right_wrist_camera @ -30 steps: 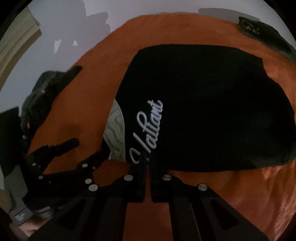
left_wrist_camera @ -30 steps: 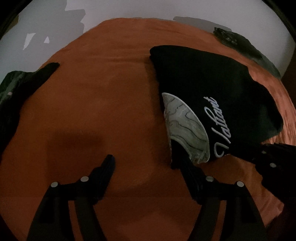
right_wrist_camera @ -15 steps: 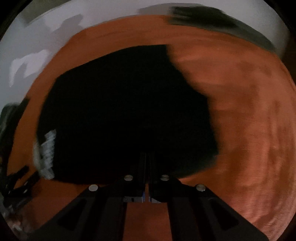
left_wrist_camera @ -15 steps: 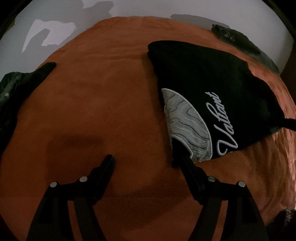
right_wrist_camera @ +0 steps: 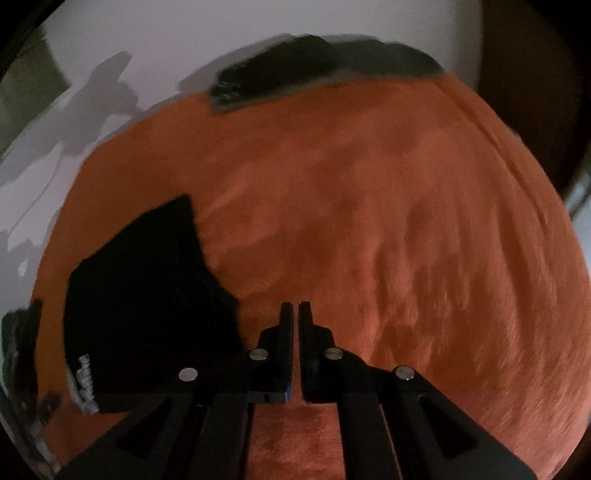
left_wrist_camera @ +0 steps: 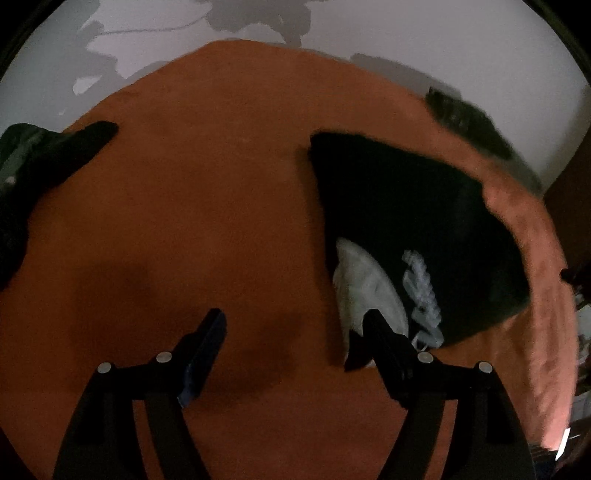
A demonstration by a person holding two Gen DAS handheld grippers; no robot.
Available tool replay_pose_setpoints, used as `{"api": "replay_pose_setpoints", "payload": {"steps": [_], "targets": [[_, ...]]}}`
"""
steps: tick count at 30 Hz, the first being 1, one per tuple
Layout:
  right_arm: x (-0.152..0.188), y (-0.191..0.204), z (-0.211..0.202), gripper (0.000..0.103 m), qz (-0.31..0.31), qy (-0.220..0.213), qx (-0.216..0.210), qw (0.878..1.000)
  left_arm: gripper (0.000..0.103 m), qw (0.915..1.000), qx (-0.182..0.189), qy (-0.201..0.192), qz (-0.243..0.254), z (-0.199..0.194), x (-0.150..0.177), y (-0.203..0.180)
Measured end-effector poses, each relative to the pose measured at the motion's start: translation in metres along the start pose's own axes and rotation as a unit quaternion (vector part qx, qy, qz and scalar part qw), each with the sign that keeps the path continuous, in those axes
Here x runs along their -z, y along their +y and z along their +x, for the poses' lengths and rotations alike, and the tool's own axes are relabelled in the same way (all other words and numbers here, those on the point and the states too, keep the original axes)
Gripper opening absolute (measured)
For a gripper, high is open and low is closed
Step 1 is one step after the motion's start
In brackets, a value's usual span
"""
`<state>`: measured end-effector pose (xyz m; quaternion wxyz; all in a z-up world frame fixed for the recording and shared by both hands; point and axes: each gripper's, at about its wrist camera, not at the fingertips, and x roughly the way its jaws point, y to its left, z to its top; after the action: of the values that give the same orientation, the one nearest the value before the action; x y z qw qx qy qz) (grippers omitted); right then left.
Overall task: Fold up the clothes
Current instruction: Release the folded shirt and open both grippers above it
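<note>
A folded black garment (left_wrist_camera: 406,206) with white lettering and a grey patterned inner part (left_wrist_camera: 365,291) lies on the orange cover (left_wrist_camera: 203,184). My left gripper (left_wrist_camera: 294,314) hangs open over the cover just left of it, with nothing between the fingers. Its right finger (left_wrist_camera: 384,336) overlaps the garment's near corner. In the right wrist view the black garment (right_wrist_camera: 147,288) sits at the lower left. My right gripper (right_wrist_camera: 298,304) is shut and empty above bare orange cover (right_wrist_camera: 406,221), to the right of the garment.
A dark heap of clothes (left_wrist_camera: 37,166) lies at the cover's left edge. Another dark garment (left_wrist_camera: 465,114) rests at the far right edge, seen as a dark strip (right_wrist_camera: 295,62) in the right wrist view. A pale wall (left_wrist_camera: 332,29) rises behind.
The right gripper has swung off the black garment to the right, staying shut, and now faces bare cover. The left gripper has lifted and drawn back slightly, still open.
</note>
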<state>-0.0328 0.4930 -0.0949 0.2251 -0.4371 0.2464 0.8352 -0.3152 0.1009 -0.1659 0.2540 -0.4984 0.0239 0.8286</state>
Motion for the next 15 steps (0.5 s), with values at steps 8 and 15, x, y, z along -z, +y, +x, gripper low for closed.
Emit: {"api": "replay_pose_setpoints", "payload": {"steps": [8,15], "targets": [[-0.029,0.036,-0.075,0.002,-0.075,0.010,-0.057,0.995,0.079,0.9969,0.036,0.069,-0.011,-0.023,-0.050,0.022],[-0.058,0.057,-0.118,0.002,-0.066,0.095,-0.072,0.991,0.079,0.9874,0.074,0.137,-0.027,0.002,-0.089,0.013]]}}
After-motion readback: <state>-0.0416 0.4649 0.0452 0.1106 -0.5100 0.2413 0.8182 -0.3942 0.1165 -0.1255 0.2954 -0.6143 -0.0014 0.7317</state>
